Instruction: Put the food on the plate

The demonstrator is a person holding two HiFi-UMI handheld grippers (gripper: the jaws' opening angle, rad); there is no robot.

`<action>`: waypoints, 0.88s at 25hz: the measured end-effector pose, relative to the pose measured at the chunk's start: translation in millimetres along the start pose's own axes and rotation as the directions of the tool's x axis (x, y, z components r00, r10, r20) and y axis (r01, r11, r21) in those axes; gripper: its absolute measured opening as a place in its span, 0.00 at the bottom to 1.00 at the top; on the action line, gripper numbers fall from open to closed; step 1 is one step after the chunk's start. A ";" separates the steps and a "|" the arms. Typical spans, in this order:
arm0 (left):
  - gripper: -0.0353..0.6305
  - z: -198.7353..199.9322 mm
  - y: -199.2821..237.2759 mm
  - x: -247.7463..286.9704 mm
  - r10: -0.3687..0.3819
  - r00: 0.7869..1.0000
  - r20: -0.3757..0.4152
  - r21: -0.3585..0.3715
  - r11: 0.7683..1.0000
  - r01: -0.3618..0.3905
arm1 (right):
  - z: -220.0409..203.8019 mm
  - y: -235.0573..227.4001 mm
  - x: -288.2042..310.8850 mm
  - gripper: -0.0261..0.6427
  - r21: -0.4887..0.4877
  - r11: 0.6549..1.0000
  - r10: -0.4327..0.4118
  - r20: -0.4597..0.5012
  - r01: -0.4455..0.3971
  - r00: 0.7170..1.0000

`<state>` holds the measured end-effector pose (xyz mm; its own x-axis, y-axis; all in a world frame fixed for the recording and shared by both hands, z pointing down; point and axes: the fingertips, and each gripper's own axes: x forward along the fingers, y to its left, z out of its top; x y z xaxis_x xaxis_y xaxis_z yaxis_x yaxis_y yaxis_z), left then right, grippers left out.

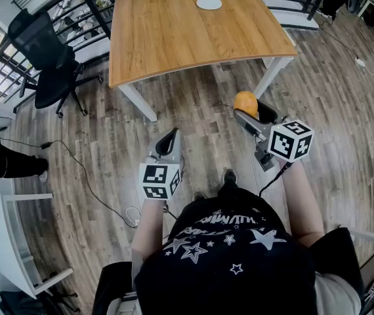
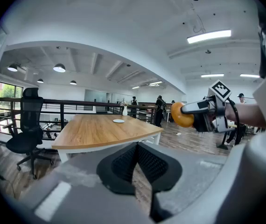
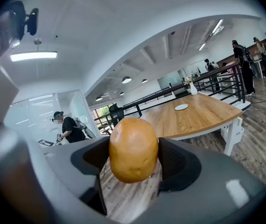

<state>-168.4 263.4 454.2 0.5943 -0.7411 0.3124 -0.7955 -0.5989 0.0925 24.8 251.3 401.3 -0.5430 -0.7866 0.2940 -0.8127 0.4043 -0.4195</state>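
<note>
Food, a round orange-brown lump (image 3: pixel 133 149), is clamped in your right gripper (image 1: pixel 251 112), held in the air above the wood floor (image 1: pixel 193 107).
Your left gripper (image 2: pixel 136 158) is closed on nothing; the white plate (image 1: pixel 208 3) lies well apart, at the far end of the wooden table (image 1: pixel 174 41).

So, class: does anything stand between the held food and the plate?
Nothing visible does. The food hangs over open floor, and the wooden table is bare up to the white plate.
</note>
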 end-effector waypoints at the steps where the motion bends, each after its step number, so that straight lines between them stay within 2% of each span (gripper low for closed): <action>1: 0.05 -2.5 0.7 -0.7 0.002 1.000 -0.004 -0.002 1.000 -0.002 | 0.3 -0.8 0.3 0.54 0.004 1.000 -0.003 0.004 0.003 1.000; 13: 0.05 -8.5 14.7 -14.6 0.041 0.999 -0.025 -0.007 0.999 -0.041 | -14.4 7.5 10.5 0.54 0.040 0.999 -0.033 -0.013 0.033 0.999; 22: 0.05 -24.2 26.2 -46.9 0.032 0.999 -0.037 -0.012 0.999 -0.033 | -15.6 24.2 4.1 0.54 0.068 0.996 -0.053 0.038 0.051 0.998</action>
<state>-220.0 289.7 464.9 0.5637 -0.7483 0.3498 -0.8157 -0.5709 0.0933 -0.3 265.0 405.7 -0.4904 -0.8242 0.2832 -0.8231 0.3313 -0.4612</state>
